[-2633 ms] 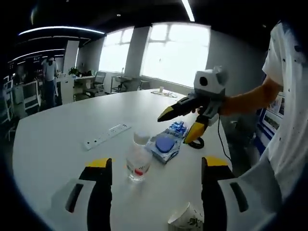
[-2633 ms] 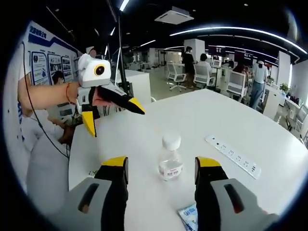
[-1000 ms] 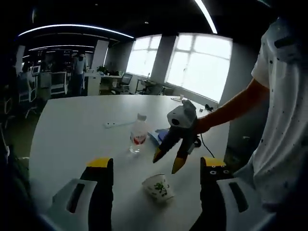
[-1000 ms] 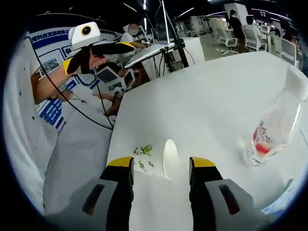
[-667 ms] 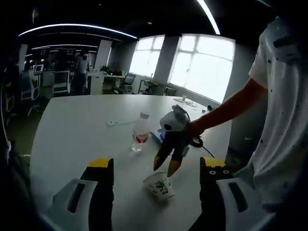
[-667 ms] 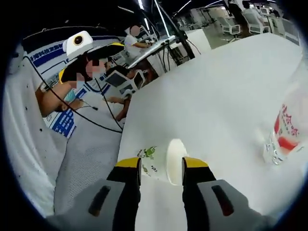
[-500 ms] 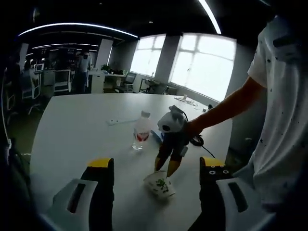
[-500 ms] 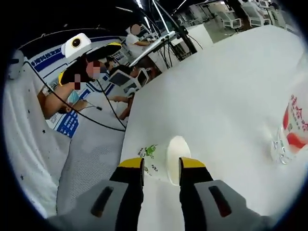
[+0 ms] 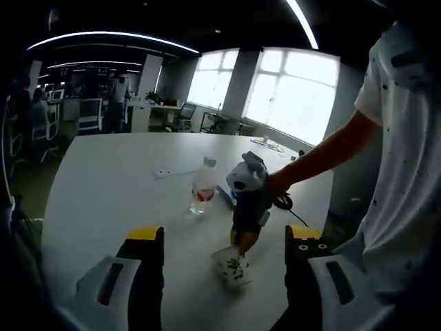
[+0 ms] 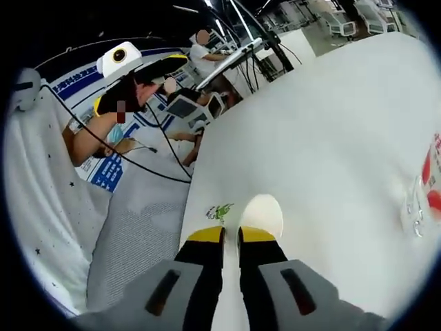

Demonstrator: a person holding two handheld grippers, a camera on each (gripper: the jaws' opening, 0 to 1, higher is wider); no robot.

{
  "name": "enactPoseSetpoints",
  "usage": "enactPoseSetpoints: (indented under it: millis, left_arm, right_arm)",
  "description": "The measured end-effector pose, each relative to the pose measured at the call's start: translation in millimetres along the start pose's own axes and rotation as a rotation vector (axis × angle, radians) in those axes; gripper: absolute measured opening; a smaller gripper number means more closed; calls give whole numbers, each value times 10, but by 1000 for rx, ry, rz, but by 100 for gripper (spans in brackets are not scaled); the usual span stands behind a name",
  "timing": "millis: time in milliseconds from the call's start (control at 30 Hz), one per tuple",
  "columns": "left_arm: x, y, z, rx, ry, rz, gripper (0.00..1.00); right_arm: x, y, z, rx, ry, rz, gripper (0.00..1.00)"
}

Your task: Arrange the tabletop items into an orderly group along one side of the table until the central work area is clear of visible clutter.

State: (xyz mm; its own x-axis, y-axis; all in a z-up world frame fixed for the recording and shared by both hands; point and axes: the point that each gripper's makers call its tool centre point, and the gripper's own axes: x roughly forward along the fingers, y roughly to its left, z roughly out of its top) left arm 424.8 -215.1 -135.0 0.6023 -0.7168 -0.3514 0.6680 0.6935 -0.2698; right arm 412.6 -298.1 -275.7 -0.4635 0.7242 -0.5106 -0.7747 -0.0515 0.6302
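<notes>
The paper cup [image 9: 233, 265] lies on its side on the white table [image 9: 124, 179], near the edge closest to the person. The right tongs [image 9: 244, 241] come down onto it and pinch its rim; in the right gripper view those tongs [image 10: 231, 236] are drawn narrow, the yellow tips almost together on the cup's [image 10: 256, 212] white wall beside its green print. Beyond the cup stands an upright water bottle [image 9: 202, 194] with a red label, and past that a white power strip [image 9: 172, 172] lies flat. The left tongs [image 9: 222, 234] stand wide apart, holding nothing, short of the cup.
</notes>
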Motion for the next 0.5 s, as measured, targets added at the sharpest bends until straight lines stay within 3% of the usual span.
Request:
enactPoseSetpoints:
  millis: [200,500]
  left_arm:
    - [14,-46,12,6,-3,-11,72]
    - [24,-86,36,17,-7,-22,72]
  right_arm:
    - [4,211,-17,-16,13,46,0]
    - [-211,305,-9,-90,26,-23,0]
